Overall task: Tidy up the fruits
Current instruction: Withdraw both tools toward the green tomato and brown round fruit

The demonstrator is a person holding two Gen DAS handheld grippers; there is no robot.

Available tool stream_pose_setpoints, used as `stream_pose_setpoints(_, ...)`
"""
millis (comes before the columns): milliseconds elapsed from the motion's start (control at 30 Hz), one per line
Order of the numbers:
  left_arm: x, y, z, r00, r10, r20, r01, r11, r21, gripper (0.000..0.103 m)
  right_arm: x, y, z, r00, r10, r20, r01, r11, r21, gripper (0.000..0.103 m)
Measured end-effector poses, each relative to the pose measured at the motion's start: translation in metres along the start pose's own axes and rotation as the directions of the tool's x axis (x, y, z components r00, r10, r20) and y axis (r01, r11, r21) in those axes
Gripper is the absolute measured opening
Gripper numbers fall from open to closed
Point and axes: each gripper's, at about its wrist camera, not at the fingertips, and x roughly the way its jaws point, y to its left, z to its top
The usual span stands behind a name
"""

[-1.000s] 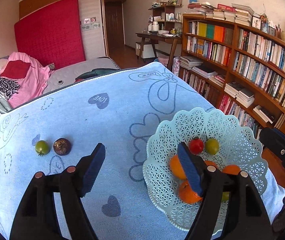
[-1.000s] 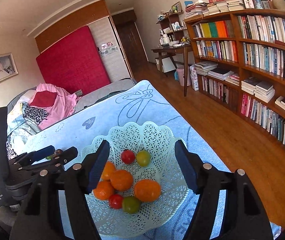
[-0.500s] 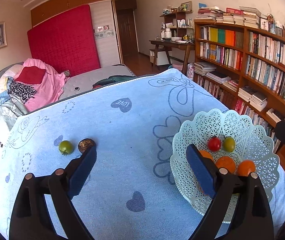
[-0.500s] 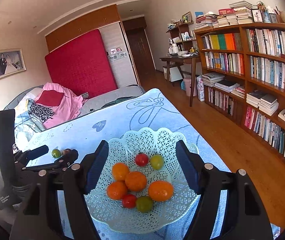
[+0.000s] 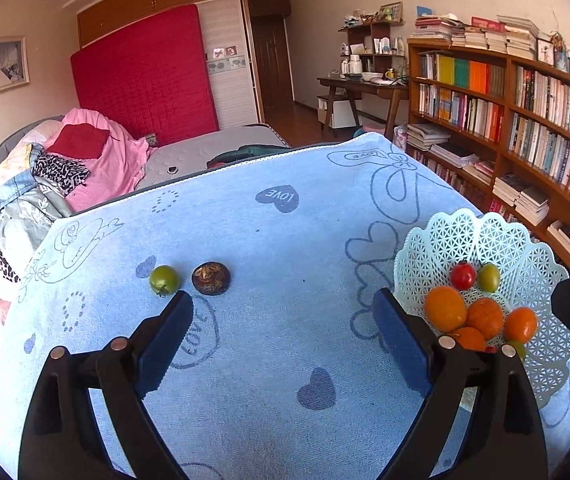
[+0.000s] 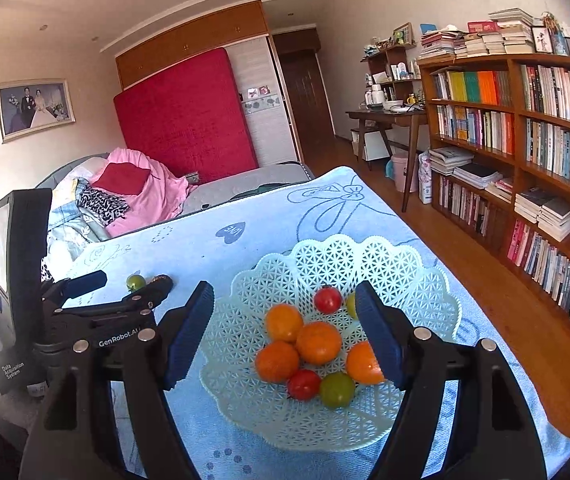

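Observation:
A green tomato point(image 5: 164, 280) and a dark brown round fruit point(image 5: 210, 278) lie side by side on the blue cloth point(image 5: 285, 240), just beyond my left gripper's left fingertip. My left gripper point(image 5: 281, 300) is open wide over bare cloth, with nothing between its fingers. At the right stands a pale lattice basket point(image 5: 485, 236) holding several oranges point(image 5: 445, 308), a red tomato point(image 5: 463, 275) and a green one point(image 5: 489, 278). My right gripper point(image 6: 284, 292) hovers open in front of the basket point(image 6: 345, 256), its oranges point(image 6: 319, 342) framed between the fingers, untouched.
The cloth-covered table drops off at the right to a wooden floor point(image 6: 485, 280) and a long bookshelf point(image 6: 545, 140). A bed with piled clothes point(image 5: 85, 168) lies beyond the far left edge. The left device's black body point(image 6: 85, 320) fills the right wrist view's left side.
My left gripper has swung left, away from the basket and towards the two loose fruits, and its jaws have widened. My right gripper has shifted a little at the basket, jaws slightly wider.

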Motion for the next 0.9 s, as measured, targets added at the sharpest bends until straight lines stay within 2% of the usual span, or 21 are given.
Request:
stream_pose_setpoints(300,0.009,0.034,-0.010,0.999,0.045,-0.021,-0.046,0.998,-0.046,0.090,0.010,0.031,-0.012,1.000,0.008,-0.009,-0.009,0.995,-0.103,0.075)
stream_pose_setpoints(633,0.017,0.062,-0.017,0.996,0.076,-0.042,-0.079,0.994,-0.078,0.090,0.022,0.059,-0.010,0.998,0.047,-0.049,-0.054,0.985,-0.162,0.075)
stream_pose_setpoints(900,0.033,0.106,-0.026,0.994,0.049,-0.103,-0.064,0.986,-0.156,0.090,0.039,0.080,-0.012,0.991,0.093,-0.094,-0.108,0.980,-0.169,0.075)
